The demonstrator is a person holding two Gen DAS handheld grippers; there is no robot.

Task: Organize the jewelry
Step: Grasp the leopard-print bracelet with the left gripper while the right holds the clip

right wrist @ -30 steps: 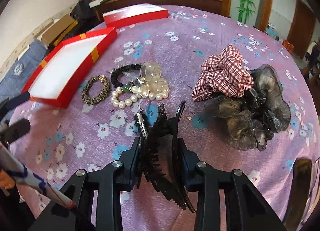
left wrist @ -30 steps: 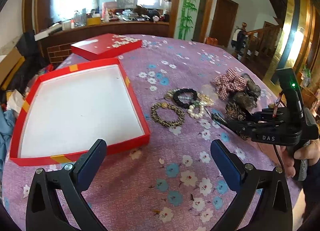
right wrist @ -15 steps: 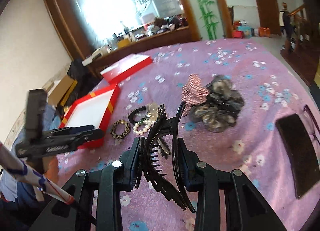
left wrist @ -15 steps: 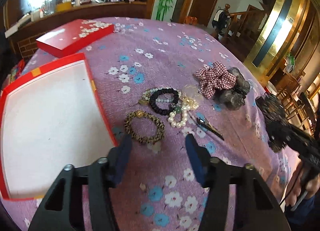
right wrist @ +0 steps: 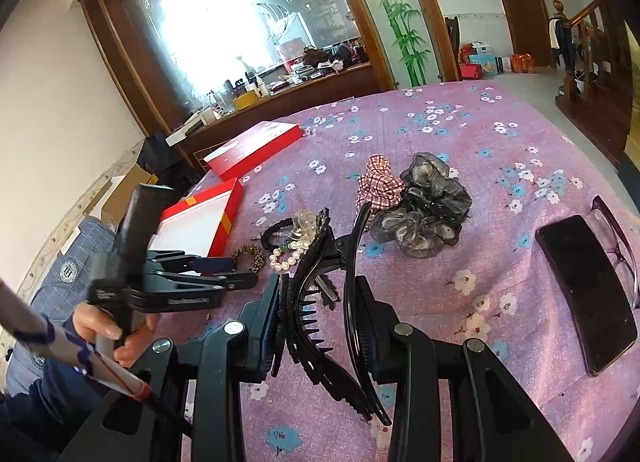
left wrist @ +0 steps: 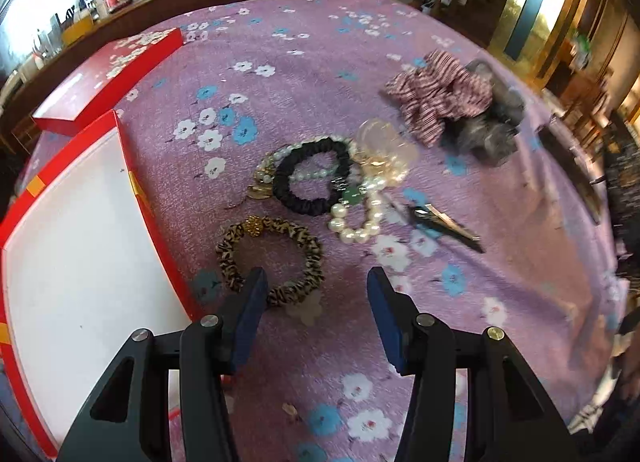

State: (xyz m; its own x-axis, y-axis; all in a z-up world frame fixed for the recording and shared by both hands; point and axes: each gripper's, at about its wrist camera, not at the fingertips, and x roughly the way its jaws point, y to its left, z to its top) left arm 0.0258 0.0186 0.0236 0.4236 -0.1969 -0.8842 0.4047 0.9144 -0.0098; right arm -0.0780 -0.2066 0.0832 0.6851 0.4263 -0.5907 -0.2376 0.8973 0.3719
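The right tool (right wrist: 316, 314) is clamped on a black claw hair clip (right wrist: 320, 302), held above the bench (right wrist: 460, 134) with its teeth pointing back toward the handle. The left tool (left wrist: 314, 294) is spread apart with nothing between its fingers; its left finger (left wrist: 250, 302) overlaps the near edge of a leopard-print hair tie (left wrist: 270, 258) lying just ahead. Farther ahead lie a black hair tie (left wrist: 312, 176) and a pearl bracelet (left wrist: 356, 218), touching each other, with a slim metal hair clip (left wrist: 444, 226) ahead and right. To the left of the tool is an open red box (left wrist: 132, 178) with a white floor; its lid (left wrist: 108, 74) rests beyond. Two fabric scrunchies (right wrist: 416, 202) lie ahead of the right tool, a phone (right wrist: 584, 290) and glasses (right wrist: 616, 238) to its right.
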